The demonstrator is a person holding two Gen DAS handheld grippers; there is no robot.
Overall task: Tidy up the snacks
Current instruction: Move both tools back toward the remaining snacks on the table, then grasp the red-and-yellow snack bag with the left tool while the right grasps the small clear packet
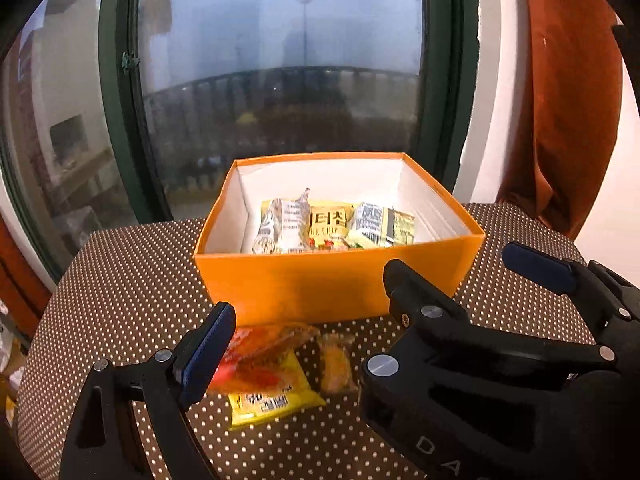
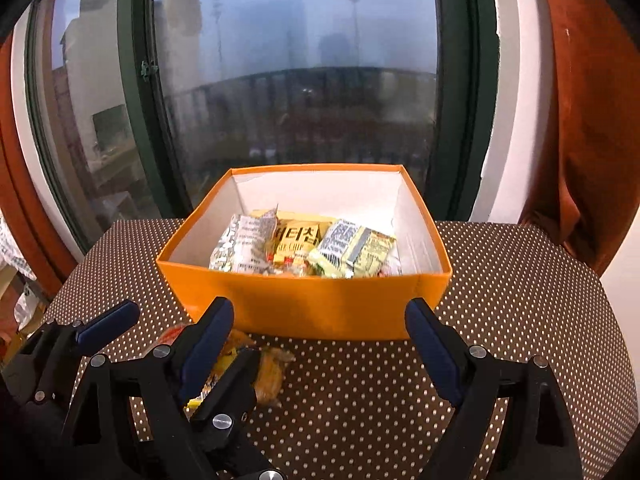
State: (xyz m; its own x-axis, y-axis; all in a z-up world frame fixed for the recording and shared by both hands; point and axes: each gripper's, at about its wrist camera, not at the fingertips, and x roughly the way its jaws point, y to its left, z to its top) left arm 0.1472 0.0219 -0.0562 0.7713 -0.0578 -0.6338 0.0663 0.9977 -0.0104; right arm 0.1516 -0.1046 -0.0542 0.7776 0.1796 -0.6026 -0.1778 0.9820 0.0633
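Snacks (image 2: 304,248) are already packed in the box (image 2: 320,308), two packets (image 1: 272,376) are left on the counter (image 2: 400,400), and both grippers (image 2: 316,352) (image 1: 308,344) are held apart, empty.

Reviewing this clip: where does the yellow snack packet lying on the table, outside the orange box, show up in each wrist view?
Left wrist view: the yellow snack packet lies low and left of centre, on the dotted tablecloth, partly under a red-orange packet.
Right wrist view: only slivers of it show at lower left, behind the gripper fingers.
Shared landmark: the orange box just beyond it.
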